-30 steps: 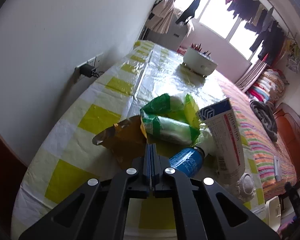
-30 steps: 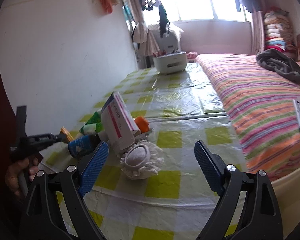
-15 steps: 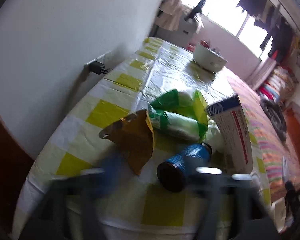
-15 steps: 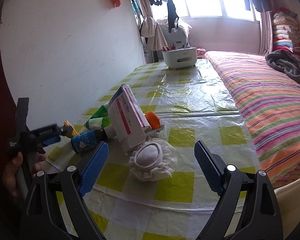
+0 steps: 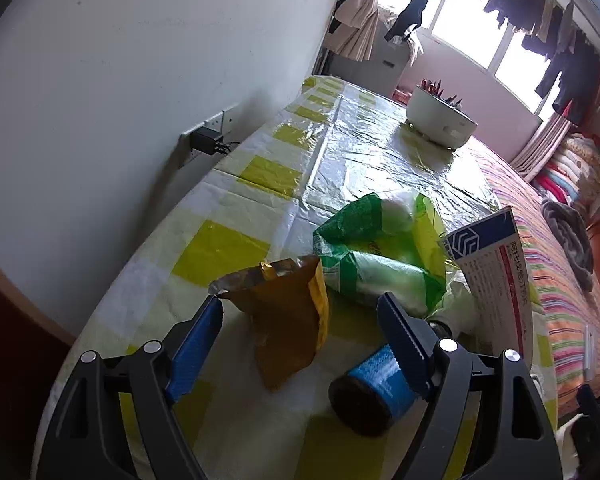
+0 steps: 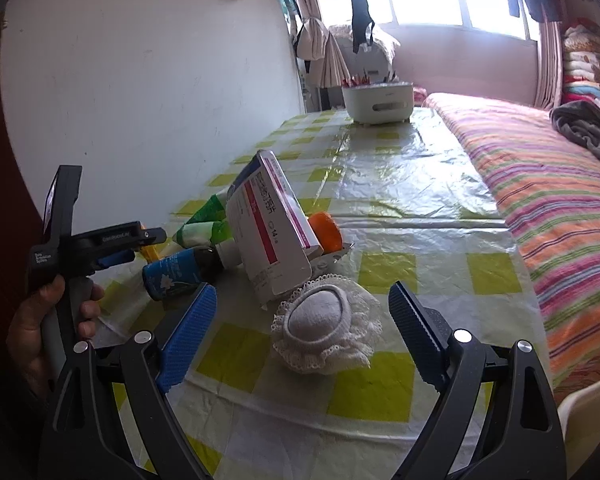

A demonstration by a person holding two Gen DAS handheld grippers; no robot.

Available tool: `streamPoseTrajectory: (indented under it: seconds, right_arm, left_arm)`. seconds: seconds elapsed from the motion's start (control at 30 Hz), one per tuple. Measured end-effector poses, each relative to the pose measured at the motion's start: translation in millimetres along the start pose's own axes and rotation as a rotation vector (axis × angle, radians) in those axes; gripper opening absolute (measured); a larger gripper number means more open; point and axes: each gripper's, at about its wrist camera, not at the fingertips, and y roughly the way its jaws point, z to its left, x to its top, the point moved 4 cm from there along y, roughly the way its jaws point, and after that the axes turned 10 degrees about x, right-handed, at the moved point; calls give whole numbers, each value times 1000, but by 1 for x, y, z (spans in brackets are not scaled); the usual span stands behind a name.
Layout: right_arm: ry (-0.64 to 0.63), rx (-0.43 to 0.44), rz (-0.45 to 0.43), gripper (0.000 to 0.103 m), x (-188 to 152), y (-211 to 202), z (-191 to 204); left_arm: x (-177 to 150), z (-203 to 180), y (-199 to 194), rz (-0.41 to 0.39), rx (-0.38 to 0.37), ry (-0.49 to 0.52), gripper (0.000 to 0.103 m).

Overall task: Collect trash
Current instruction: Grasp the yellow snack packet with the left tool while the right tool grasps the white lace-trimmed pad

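Trash lies in a pile on the yellow-checked tablecloth (image 5: 236,248). My left gripper (image 5: 300,308) is open, its jaws on either side of a brown foil snack bag (image 5: 288,320). Behind the bag lie a green plastic wrapper (image 5: 380,256), a blue bottle (image 5: 376,392) on its side and a white medicine box (image 5: 496,272). My right gripper (image 6: 300,304) is open and empty, with a white lace-edged pad (image 6: 328,328) between its jaws, apart from them. The box (image 6: 272,224), the bottle (image 6: 176,272), an orange object (image 6: 326,232) and the left gripper (image 6: 112,248) show in the right wrist view.
A white basket (image 6: 378,102) holding red items stands at the table's far end. A striped bed (image 6: 540,184) runs along the right of the table. A white wall with a plugged socket (image 5: 208,136) is on the left.
My left gripper has opened from shut and now straddles the brown bag. My right gripper has moved closer to the lace pad.
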Motion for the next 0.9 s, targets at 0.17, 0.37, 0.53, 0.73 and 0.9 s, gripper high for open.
streamPoseTrajectory:
  seconds: [0.17, 0.37, 0.53, 0.73, 0.9]
  right_arm:
    - [28, 12, 54, 87, -3, 21, -10]
    - [52, 15, 93, 87, -8, 33, -16]
    - [43, 9, 103, 87, -9, 32, -15]
    - [38, -3, 139, 87, -16, 41, -14]
    - [47, -37, 175, 87, -17, 54, -19]
  left_arm:
    - [-1, -2, 14, 31, -16, 16, 22]
    - [-2, 6, 17, 36, -82, -22, 11]
    - [-3, 8, -3, -18, -95, -28, 11]
    - [-11, 3, -29, -61, -137, -10, 11]
    - [-16, -9, -37, -84, -150, 40, 11]
